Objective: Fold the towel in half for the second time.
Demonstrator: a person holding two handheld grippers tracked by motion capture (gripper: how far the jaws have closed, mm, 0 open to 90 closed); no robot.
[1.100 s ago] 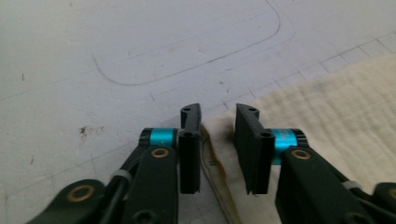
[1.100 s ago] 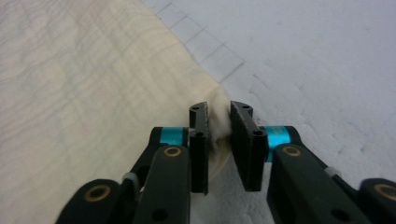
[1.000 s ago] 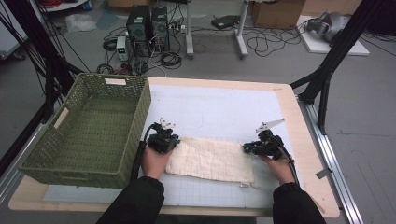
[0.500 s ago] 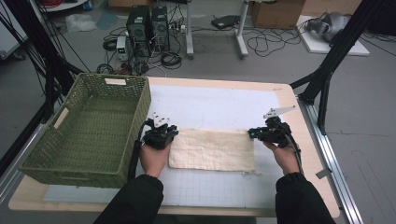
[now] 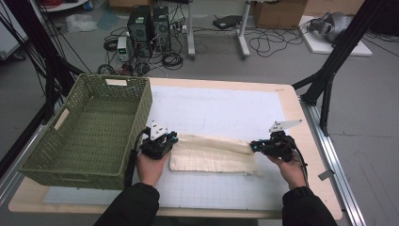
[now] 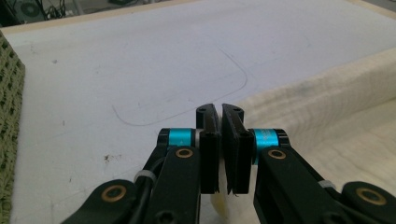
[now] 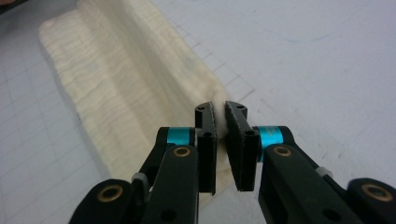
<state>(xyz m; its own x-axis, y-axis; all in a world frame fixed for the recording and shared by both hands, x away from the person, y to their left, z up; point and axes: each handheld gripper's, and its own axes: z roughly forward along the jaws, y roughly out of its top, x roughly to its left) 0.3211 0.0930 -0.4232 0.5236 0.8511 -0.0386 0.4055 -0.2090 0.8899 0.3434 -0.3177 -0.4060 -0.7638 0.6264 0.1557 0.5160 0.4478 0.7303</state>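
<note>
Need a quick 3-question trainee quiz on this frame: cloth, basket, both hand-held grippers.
1. True or false: the cloth lies inside the basket.
2. What is each hand-held gripper shut on? A) the basket rim B) an end of the cloth C) nothing
3. On which side of the cloth does the basket stand in the high view?

Key:
1. False; it lies on the white mat, beside the basket.
2. B; the left hand-held gripper pinches one end, the right hand-held gripper the other.
3. The left.
</note>
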